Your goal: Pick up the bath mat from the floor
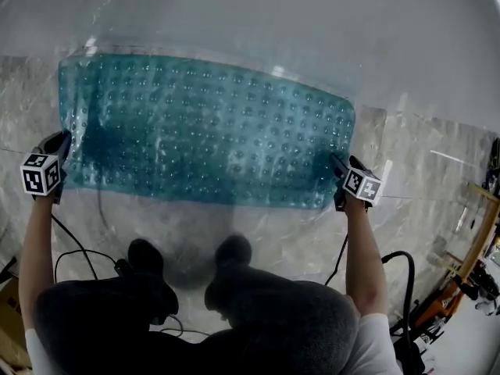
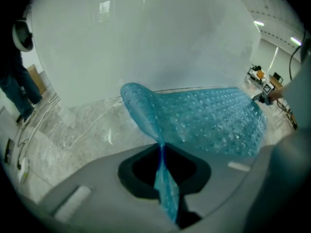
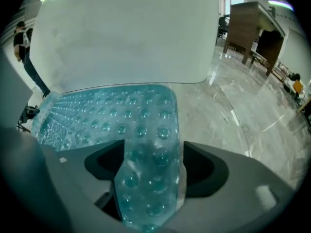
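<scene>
A translucent teal bath mat (image 1: 203,131) studded with bumps is stretched between my two grippers, above the marble floor (image 1: 422,155). My left gripper (image 1: 62,145) holds its left end. In the left gripper view the mat (image 2: 209,120) runs edge-on into that gripper (image 2: 162,152) as a thin pinched fold, so the jaws are shut on it. My right gripper (image 1: 337,169) is at the mat's right end. In the right gripper view the jaws stand wide apart, and the mat's corner (image 3: 146,144) lies flat in the gap of that gripper (image 3: 151,152).
A big white curved surface (image 1: 258,22) rises just beyond the mat. The person's shoes (image 1: 148,260) and black cables (image 1: 78,252) are on the floor below. Wooden furniture (image 1: 476,233) stands at the right. Another person (image 2: 17,91) stands at the far left.
</scene>
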### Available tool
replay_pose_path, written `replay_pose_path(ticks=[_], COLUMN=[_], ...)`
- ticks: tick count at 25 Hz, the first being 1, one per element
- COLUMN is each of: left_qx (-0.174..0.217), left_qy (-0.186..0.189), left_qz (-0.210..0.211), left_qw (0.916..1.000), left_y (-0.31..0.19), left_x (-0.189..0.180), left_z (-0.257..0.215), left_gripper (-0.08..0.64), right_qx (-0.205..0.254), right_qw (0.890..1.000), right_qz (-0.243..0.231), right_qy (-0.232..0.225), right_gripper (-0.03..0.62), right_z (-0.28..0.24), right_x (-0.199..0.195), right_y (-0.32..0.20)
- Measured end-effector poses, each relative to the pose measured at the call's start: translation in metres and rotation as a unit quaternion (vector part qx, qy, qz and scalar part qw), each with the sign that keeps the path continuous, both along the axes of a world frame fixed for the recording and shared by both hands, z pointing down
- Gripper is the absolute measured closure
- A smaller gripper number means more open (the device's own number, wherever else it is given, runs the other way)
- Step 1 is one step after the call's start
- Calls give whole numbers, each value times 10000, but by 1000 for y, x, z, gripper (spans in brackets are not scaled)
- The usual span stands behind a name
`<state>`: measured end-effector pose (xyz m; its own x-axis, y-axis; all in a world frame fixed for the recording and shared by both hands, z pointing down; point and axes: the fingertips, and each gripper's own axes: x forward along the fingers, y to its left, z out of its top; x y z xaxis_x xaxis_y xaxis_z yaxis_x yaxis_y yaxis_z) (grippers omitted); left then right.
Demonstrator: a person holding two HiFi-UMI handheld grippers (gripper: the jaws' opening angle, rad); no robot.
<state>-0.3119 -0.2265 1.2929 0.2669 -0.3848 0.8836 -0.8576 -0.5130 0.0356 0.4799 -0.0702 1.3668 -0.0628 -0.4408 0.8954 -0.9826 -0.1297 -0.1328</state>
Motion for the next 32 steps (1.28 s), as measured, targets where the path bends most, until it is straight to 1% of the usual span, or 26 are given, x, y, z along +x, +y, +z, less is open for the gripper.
replay_pose_path(ticks=[1, 3, 5, 8, 9, 10, 11, 12, 14, 16, 18, 21, 23, 25, 26, 29, 30, 32], left_qx=[15, 28, 34, 35, 44, 56, 67, 71, 52, 17, -1, 1, 3, 13, 19, 5, 17, 59], left_qy=[-1, 16, 70, 173, 180, 180, 185, 202, 276, 322, 297, 271, 266, 282, 311, 401, 348, 122], left_qz=[13, 19, -1, -56, -70, -87, -117, -166, -288, -321, -262, -188, -136, -95, -82, -70, -79, -81], left_qw=[10000, 10000, 10000, 9998, 9998, 9998, 9997, 9996, 9992, 9990, 9992, 9995, 9996, 9996, 9995, 9992, 9994, 9999], left_y=[0, 2, 3, 5, 5, 5, 5, 5, 6, 7, 6, 3, 4, 6, 6, 8, 7, 4], left_x=[0, 1, 2, 8, 9, 9, 9, 7, 4, 2, 1, 2, 4, 6, 7, 8, 6, -2], left_z=[0, -1, 0, 1, 1, 1, -1, -2, -4, -5, -5, -3, -2, -2, -1, 3, 5, 7], left_gripper=[529, 529, 529, 529, 531, 531, 531, 531, 529, 529, 529, 529, 529, 529, 529, 528, 528, 528], right_qx=[-45, -166, -245, -335, -394, -468, -543, -592, -546, -406, -283, -222, -271, -268, -231, -163, -173, -221], right_qw=[10000, 9998, 9996, 9976, 9960, 9939, 9920, 9909, 9930, 9973, 9990, 9992, 9992, 9994, 9997, 9996, 9994, 9989], right_qz=[60, 22, -139, -565, -754, -922, -1034, -1066, -839, -368, 17, 244, 279, 210, 102, -229, -294, -415], right_qy=[-61, -63, 73, 218, 284, 379, 480, 561, 627, 493, 331, 213, 40, -18, 6, 60, 42, -17], right_gripper=[197, 193, 202, 326, 478, 559, 589, 589, 583, 429, 334, 188, 136, 126, 132, 263, 304, 393], right_z=[5, 14, 17, 14, 13, 13, 12, 11, 9, 6, 4, 9, 17, 21, 21, 18, 18, 16], right_x=[1, -3, -10, -24, -30, -36, -41, -44, -41, -31, -18, 1, 5, 5, 3, -11, -17, -29], right_y=[-2, -4, -5, -5, -5, -5, -4, -3, -1, -3, -7, -12, -10, -9, -11, -14, -15, -17])
